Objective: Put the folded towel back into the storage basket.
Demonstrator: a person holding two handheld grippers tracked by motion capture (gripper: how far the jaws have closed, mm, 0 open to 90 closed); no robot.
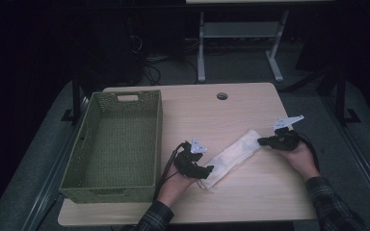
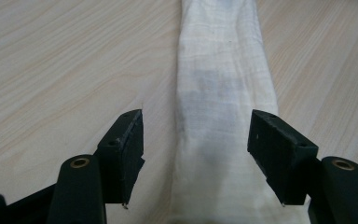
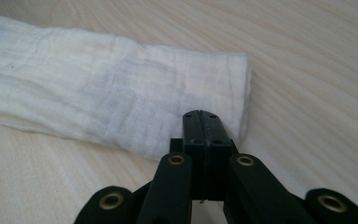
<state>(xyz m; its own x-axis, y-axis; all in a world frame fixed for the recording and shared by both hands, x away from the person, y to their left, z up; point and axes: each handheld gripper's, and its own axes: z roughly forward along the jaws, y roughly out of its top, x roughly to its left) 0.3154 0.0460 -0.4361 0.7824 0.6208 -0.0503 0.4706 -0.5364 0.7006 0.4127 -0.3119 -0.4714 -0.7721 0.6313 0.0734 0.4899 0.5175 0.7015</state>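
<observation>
A long folded white cloth (image 1: 233,154) lies diagonally on the wooden table (image 1: 255,197). My left gripper (image 1: 206,171) is at the cloth's near end. It is open, with one jaw on each side of the cloth (image 2: 223,93) and neither jaw touching it; the left gripper (image 2: 196,140) sits low over the table. My right gripper (image 1: 261,141) is at the far end, shut, its tips (image 3: 199,114) at the lower corner of the cloth (image 3: 98,107). No fabric shows between its jaws.
A green woven basket (image 1: 159,137), empty, stands on the left part of the table, close to my left hand. A round cable hole (image 1: 222,96) is near the far edge. Desk legs and cables are on the dark floor beyond.
</observation>
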